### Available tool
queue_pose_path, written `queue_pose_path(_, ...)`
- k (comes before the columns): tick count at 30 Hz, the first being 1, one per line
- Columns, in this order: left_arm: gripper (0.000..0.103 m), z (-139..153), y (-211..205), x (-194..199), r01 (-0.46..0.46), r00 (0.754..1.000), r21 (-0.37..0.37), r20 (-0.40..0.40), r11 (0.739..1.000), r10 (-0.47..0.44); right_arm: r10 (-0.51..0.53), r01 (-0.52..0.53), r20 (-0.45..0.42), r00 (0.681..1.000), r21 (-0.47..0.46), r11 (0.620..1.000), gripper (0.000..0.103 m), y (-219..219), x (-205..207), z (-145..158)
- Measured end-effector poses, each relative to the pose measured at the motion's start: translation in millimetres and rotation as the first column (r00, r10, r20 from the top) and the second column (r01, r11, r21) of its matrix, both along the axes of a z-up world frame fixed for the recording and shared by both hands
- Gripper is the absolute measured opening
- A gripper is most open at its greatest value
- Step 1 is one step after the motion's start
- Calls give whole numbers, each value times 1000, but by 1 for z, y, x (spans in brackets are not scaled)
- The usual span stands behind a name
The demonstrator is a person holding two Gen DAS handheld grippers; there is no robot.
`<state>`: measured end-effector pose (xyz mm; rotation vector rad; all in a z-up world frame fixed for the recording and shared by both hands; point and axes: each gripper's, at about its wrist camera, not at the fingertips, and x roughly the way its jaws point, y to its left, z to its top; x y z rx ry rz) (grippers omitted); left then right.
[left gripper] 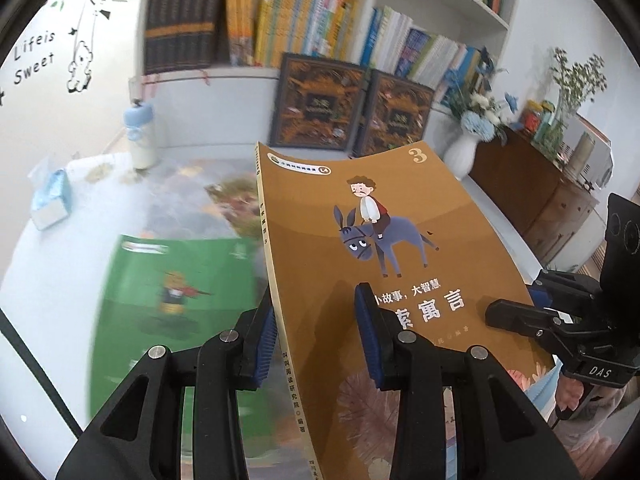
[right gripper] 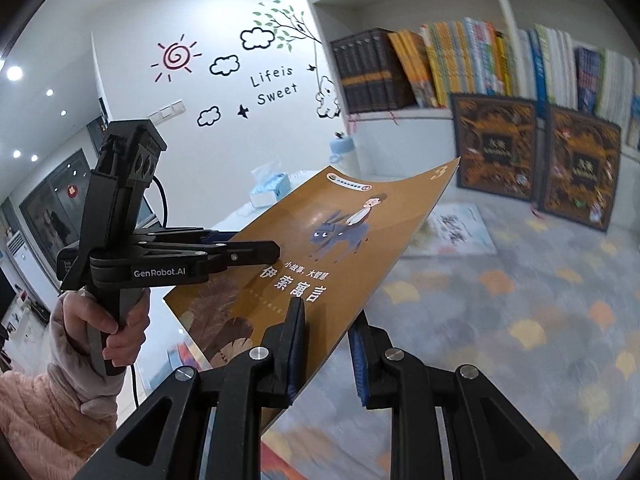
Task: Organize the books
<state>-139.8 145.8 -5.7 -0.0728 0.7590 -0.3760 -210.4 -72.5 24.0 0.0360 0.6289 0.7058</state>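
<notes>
The brown book [left gripper: 360, 264] is held in the air above the surface [right gripper: 520, 280], cover up, its long axis running from the near edge toward the far bookshelf [left gripper: 376, 20]. The left gripper [left gripper: 316, 344] straddles its spine edge, fingers [left gripper: 366, 332] not fully closed. The right gripper [right gripper: 328, 354] straddles the opposite edge likewise. A green book [left gripper: 160, 288] lies below.

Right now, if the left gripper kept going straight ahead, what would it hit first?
Apart from the brown book it grips, probably the two dark ornate books leaning against the shelf; depth is uncertain.
</notes>
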Motion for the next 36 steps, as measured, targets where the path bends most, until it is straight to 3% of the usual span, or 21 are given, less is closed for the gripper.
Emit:
queue_pose_path(6, 34, -3, 67, 9, -47, 999, -11, -16, 999, 47, 31, -31, 10, 999, -1, 1000, 21, 66, 13, 1)
queue_pose_path(15, 34, -52, 135, 28, -126, 987, -49, -107, 991, 121, 33, -35, -39, 999, -50, 998, 21, 150, 31, -41)
queue_pose_path(23, 34, -83, 144, 40, -123, 980, -37, -164, 992, 115, 19, -26, -126, 992, -55, 998, 21, 160, 49, -74)
queue_pose_path(27, 34, -83, 145, 40, -131, 980, -35, -155, 991, 124, 11, -21, -148, 989, -62, 998, 21, 163, 52, -83)
queue_pose_path(36, 36, -81, 141, 39, -151, 980, 47, -124, 987, 156, 3, -9, -184, 983, -31, 999, 21, 164, 53, -93)
